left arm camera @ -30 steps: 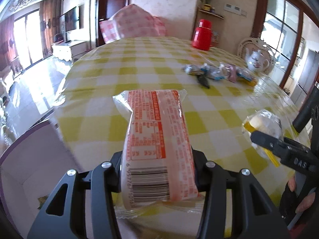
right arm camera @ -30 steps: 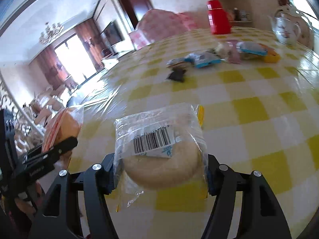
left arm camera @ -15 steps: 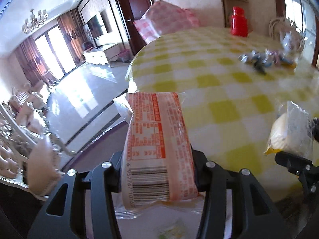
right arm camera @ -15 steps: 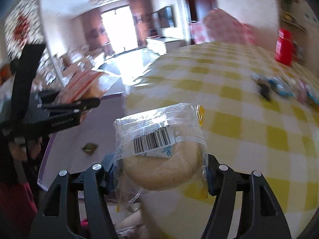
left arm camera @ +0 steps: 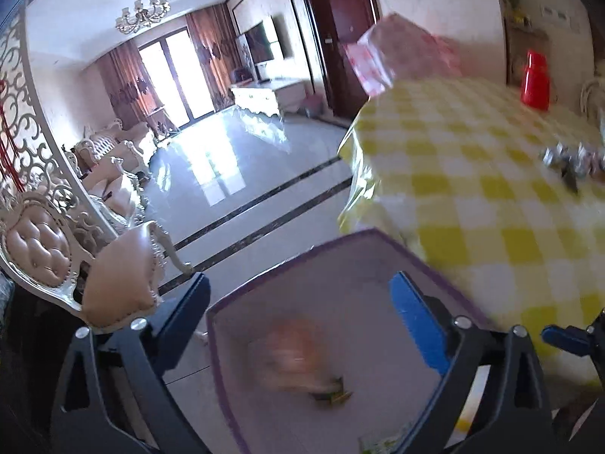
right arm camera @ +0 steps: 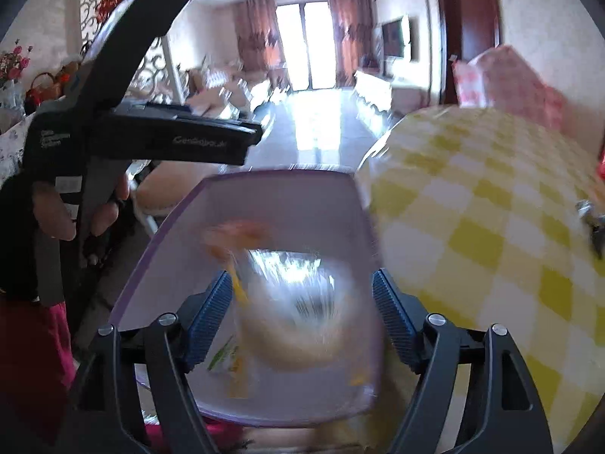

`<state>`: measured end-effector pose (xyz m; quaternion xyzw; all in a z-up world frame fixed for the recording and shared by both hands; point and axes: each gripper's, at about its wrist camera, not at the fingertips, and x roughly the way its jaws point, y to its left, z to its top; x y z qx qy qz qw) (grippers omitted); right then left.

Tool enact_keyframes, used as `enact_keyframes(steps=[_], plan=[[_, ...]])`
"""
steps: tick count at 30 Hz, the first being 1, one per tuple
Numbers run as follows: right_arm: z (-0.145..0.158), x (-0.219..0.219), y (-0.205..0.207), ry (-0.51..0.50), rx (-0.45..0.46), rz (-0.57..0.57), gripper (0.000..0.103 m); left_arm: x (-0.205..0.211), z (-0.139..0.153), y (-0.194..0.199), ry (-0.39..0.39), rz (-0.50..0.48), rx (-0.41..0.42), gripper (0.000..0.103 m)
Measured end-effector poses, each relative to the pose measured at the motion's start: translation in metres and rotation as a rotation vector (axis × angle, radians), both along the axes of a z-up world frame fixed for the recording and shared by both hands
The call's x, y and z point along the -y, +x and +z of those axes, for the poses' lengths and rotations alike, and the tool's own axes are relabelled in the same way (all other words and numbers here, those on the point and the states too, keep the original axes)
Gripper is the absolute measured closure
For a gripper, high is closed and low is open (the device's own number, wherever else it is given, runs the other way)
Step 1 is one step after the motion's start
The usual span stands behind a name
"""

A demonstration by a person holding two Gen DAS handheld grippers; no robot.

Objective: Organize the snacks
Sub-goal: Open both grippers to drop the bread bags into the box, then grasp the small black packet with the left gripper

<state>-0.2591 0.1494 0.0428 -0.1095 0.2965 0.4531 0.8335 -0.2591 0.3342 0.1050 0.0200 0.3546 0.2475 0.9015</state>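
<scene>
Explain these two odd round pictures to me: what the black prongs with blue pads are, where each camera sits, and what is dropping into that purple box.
No robot here: a person holds a hand-operated gripper in each hand, with a wide-angle camera on each looking along its jaws. One picture looks out from the left gripper, the other from the right gripper.

Both hang over a purple-rimmed bin beside a table with a yellow checked cloth.

Both sets of jaws are opening and grip nothing. A blurred orange snack pack lies below the left one; a blurred round pastry in clear wrap sits between the right pads, untouched. More small snacks remain on the table.
</scene>
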Motion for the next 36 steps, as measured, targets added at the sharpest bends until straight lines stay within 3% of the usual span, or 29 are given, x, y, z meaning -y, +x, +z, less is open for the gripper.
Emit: enact_keyframes(steps=[4,10,16,19,21,24,28,32,36], plan=[[0.008,0.043,0.021,0.046,-0.030,-0.112,0.025,0.019,0.006,0.006,-0.004,-0.022,0.076,0.003],[0.013,0.134,0.055,0.095,-0.064,-0.333,0.023,0.072,0.003,0.024,-0.115,-0.195,0.146,0.002],[0.011,0.227,0.088,0.116,-0.068,-0.584,0.020,0.157,-0.013,0.063,-0.260,-0.399,0.098,0.002],[0.006,0.272,0.101,0.119,-0.075,-0.711,0.019,0.206,-0.015,0.090,-0.291,-0.474,0.073,0.002],[0.000,0.295,0.111,0.120,-0.086,-0.781,0.019,0.237,-0.018,0.118,-0.269,-0.494,0.056,0.002],[-0.005,0.324,0.116,0.133,-0.098,-0.838,0.019,0.275,-0.029,0.171,-0.260,-0.526,0.029,0.002],[-0.013,0.345,0.122,0.149,-0.123,-0.866,0.019,0.303,-0.054,0.244,-0.262,-0.490,-0.007,0.002],[-0.015,0.359,0.123,0.182,-0.147,-0.864,0.017,0.313,-0.077,0.298,-0.279,-0.445,-0.053,0.002],[-0.019,0.365,0.127,0.227,-0.213,-0.849,0.017,0.330,-0.086,0.334,-0.260,-0.475,-0.096,0.002]])
